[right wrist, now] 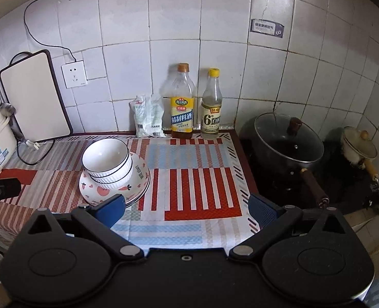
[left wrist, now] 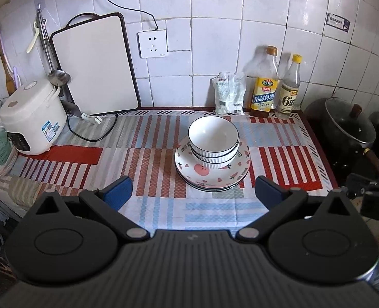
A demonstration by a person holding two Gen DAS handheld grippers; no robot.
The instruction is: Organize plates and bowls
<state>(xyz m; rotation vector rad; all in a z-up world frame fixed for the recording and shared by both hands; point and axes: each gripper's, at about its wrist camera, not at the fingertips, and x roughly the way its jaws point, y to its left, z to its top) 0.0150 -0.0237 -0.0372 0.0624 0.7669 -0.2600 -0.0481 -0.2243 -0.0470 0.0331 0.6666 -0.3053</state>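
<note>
My left gripper (left wrist: 193, 192) fingers spread, empty. My right gripper (right wrist: 186, 210) same. Two white ribbed bowls (left wrist: 213, 141) nested on stacked strawberry-print plates (left wrist: 212, 177), striped cloth-covered surface (left wrist: 279, 159).

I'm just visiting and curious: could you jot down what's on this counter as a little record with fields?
surface: counter under a striped cloth
bowls: two white bowls nested, upright, on the plates
plates: stacked plates with a peach print, near the cloth's middle
bottles: two bottles upright at the wall, a white bag left of them
cooker: white rice cooker at far left
board: cutting board leaning on the tiles
pot: lidded black pot on the stove, right
left gripper: open, empty
right gripper: open, empty
</note>
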